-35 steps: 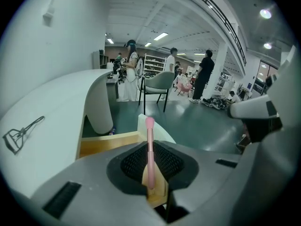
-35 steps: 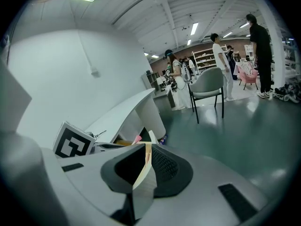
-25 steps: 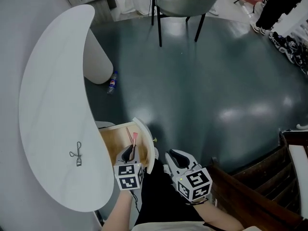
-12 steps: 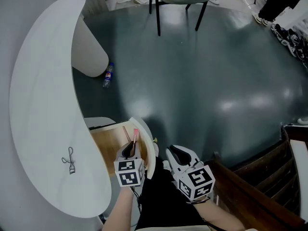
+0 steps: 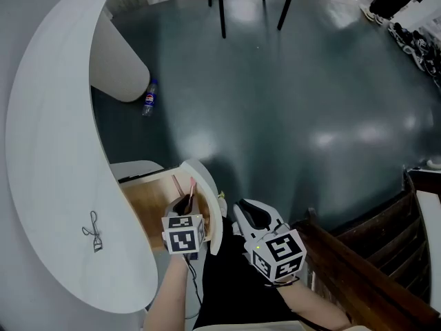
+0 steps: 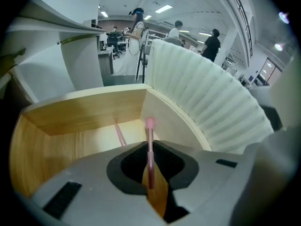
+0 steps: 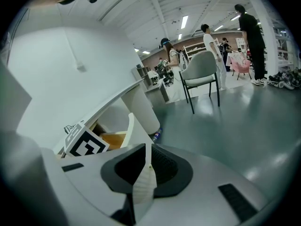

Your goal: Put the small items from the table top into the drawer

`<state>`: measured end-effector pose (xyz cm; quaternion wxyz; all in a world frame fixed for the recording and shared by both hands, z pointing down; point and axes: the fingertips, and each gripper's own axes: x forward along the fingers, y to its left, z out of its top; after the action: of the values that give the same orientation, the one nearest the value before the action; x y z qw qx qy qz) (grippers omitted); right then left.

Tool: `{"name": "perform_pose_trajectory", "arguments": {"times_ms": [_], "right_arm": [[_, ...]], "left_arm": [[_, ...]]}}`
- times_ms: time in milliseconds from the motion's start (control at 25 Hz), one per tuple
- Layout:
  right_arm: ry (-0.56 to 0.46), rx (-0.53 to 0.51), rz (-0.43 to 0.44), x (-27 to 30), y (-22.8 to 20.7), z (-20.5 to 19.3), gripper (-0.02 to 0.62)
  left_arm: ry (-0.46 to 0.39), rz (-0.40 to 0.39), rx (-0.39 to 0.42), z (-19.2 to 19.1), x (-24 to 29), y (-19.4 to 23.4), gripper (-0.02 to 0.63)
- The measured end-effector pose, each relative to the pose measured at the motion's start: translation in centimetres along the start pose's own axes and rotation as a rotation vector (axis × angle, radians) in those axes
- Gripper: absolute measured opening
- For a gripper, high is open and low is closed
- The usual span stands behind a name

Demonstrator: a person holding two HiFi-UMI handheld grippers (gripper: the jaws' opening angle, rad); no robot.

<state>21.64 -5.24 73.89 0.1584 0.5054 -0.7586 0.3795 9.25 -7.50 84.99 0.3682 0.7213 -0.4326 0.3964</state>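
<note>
The drawer under the white curved table top stands pulled out, showing its wooden floor and white ribbed front. My left gripper hangs over the drawer just inside that front, shut on a thin pink stick whose tip points into the drawer. A second thin pink stick lies on the drawer floor. A small dark metal tool rests on the table top. My right gripper hovers right of the drawer front, jaws shut with nothing between them.
The table's white pedestal stands behind the drawer, with a plastic bottle on the dark floor beside it. Chair legs are farther back. Dark wooden furniture is close on the right. People stand in the distance.
My left gripper has sunk closer to the drawer with the pink stick still in it. The right gripper has dropped a little too.
</note>
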Motion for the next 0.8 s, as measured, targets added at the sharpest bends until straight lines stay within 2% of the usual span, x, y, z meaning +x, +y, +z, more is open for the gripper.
{"name": "perform_pose_trajectory", "arguments": {"times_ms": [480,800], "right_arm": [[0.010,0.032,-0.021,0.4,-1.0,-0.9,0.054],[0.016,0.047,-0.023,1.1,-1.2,-1.0,0.054]], "left_arm": [[0.139,-0.060,0.017,-1.5,2.1,-0.7,0.061],[0.216,-0.093,-0.007,-2.4,2.9,-1.0,0.061]]}}
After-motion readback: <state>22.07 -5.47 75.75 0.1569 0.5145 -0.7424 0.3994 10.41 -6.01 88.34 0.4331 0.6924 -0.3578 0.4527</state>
